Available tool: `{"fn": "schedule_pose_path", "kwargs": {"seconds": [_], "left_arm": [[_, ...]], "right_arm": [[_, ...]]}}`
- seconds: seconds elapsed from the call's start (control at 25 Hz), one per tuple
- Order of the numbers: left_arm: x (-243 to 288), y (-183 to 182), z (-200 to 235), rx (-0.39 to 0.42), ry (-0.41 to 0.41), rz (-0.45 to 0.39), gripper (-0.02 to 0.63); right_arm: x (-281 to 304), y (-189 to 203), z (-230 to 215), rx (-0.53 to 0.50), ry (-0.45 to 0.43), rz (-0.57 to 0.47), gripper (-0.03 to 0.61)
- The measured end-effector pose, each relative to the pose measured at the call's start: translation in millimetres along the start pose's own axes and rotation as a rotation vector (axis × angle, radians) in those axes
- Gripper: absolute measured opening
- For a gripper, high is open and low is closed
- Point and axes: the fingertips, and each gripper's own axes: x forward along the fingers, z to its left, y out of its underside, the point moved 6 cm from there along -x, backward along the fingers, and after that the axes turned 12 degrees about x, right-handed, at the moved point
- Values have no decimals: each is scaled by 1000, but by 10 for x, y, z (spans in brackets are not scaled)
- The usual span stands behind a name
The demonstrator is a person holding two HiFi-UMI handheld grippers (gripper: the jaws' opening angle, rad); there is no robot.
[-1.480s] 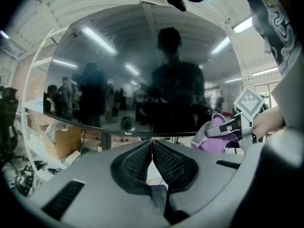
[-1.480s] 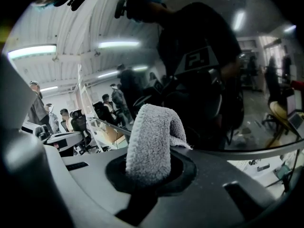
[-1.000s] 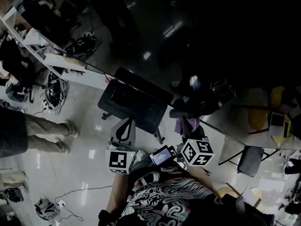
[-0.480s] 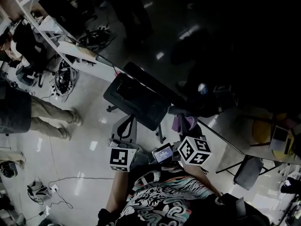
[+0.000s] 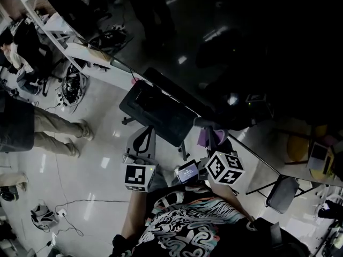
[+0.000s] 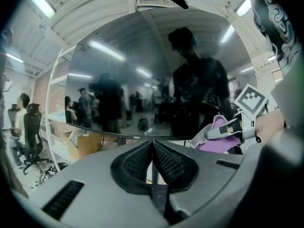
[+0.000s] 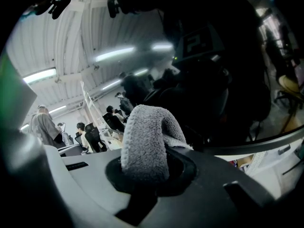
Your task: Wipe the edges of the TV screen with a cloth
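Left tongs [image 6: 153, 145] are pinched right together, their black cross-hatched pads [image 6: 173, 163] meeting in a thin seam with nothing caught between, set in a smooth grey shell. Straight ahead of them and above stands the screen [image 6: 156, 75], a glossy dark sheet that mirrors ceiling lights and figures, with a thin black rim along its lower edge just over the pads. Right tongs [image 7: 145, 163] are clamped on the cloth [image 7: 145, 137], a thick, nubbly terry fold that bulges out of the jaws in a rounded loop. It looks grey from close in and purple from the left tongs' side, where it sits soft and rumpled beside a cube [image 6: 250, 99] printed with black-and-white squares. Beyond the cloth the screen's dark rim curves across, close to the loop, though I can't tell whether they touch. From overhead both tongs sit side by side just ahead of the person's swirl-patterned shirt [image 5: 187, 232], the right pair nearer the screen's lower edge, the left a little back from it.
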Motion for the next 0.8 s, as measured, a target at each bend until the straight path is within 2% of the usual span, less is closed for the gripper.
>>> {"fn": "schedule_pose_path", "kwargs": {"seconds": [0.32,0.8], "left_arm": [[55,27,315,-7,29,-17,18],[62,195,1008,-28,16,-1,18]], "right_arm": [[130,48,146,17,33,0,61],[597,115,559,28,49,14,61]]}}
